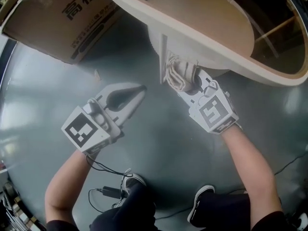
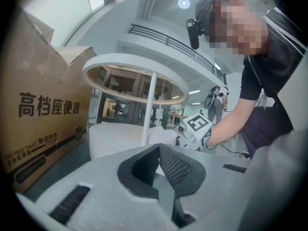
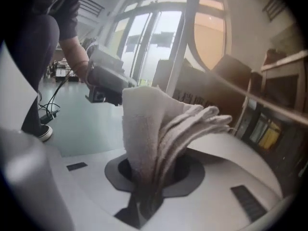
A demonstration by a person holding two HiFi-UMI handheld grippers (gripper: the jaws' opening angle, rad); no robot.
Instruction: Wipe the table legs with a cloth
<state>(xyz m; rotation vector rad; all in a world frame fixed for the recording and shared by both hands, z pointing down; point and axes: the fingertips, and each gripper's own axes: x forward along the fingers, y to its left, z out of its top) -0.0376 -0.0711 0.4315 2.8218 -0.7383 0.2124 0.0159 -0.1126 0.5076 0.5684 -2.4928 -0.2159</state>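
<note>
Both forearms extend forward, low over the floor. Left gripper (image 1: 136, 92): jaws together, nothing between them, held clear of the table. Right gripper (image 1: 188, 83): clamped on the folded cloth (image 1: 176, 74), just beside the white table leg (image 1: 162, 57). Cardboard box (image 1: 57, 18) beyond.

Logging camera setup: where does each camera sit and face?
Head view: on the person's head, facing steeply down; both forearms, left gripper and right gripper show.
Left gripper view: on that gripper, facing the table leg and box; shut fingers show.
Right gripper view: on that gripper, facing windows; it clamps the cloth.
Shared: each gripper view shows the other gripper.
</note>
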